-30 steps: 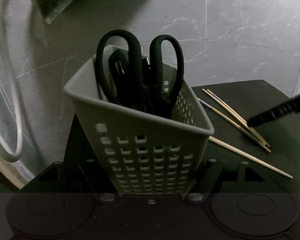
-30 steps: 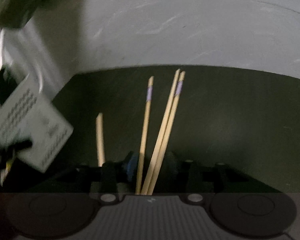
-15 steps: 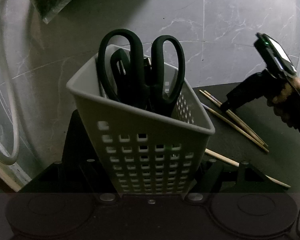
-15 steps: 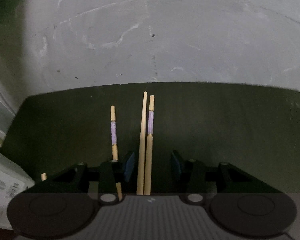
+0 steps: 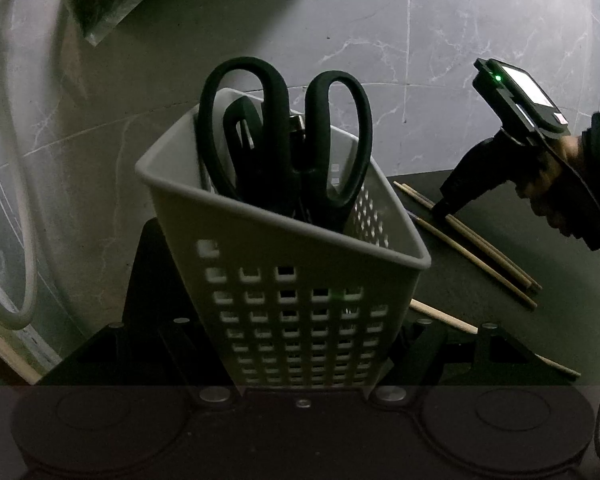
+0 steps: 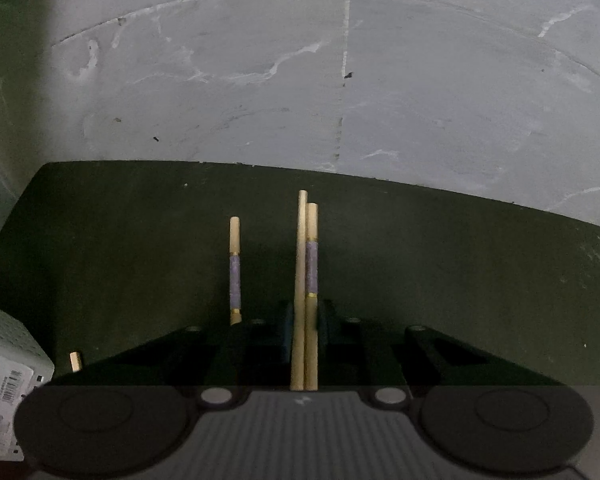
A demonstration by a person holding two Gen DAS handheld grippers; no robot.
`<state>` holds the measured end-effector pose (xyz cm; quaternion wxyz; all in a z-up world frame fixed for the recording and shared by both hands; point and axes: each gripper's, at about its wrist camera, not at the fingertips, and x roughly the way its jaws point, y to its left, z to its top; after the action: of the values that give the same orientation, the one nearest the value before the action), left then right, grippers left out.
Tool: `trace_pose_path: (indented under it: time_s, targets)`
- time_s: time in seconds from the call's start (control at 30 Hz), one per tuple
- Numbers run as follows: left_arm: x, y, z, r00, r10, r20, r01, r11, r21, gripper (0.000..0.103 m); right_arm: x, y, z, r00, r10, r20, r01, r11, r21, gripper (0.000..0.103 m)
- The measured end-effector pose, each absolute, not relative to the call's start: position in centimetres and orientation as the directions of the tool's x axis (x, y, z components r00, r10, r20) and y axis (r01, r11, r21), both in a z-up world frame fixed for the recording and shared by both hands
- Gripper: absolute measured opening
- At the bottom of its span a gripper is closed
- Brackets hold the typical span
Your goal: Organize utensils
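Scissors (image 5: 288,148) already stand in grey perforated caddy (image 5: 292,304), which my left gripper (image 5: 300,360) clamps. My right gripper (image 6: 305,320) closing around two chopsticks (image 6: 306,280) on dark mat (image 6: 460,280), right of caddy. Two more chopsticks (image 6: 235,270) beside caddy left to collect.

You see a pale grey basket (image 5: 284,280) with a grid of square holes, holding black-handled scissors (image 5: 288,136). Tan wooden chopsticks (image 6: 305,280) carry lilac bands edged in gold. They lie on a dark green-black mat (image 6: 460,264) over grey floor (image 6: 260,80) veined in white.
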<state>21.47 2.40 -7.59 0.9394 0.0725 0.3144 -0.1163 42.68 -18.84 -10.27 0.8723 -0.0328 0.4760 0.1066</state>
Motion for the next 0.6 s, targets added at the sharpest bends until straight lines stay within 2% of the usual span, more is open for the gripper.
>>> trace_pose_path:
  time_s: [0.3,0.5,0.6]
  targets:
    - [21.4,2.4,-7.6,0.776,-0.172,-0.607,0.262,0.963,0.061,0.077,43.9,-18.8,-9.7,0.452,0.168,-0.876,-0.229,0.971,0.068,0.018]
    - [21.4,2.4,-7.6,0.775,-0.174,-0.607,0.264,0.963,0.061,0.076,44.1,-18.8,-9.9,0.431,0.157,-0.889,-0.255,0.966,0.047,0.030]
    - [21.4,2.5,-7.5,0.775,-0.174,-0.607,0.264,0.963,0.061,0.076,43.6,-18.5,-10.0,0.431,0.145,-0.891,-0.270,0.963,0.026,0.032]
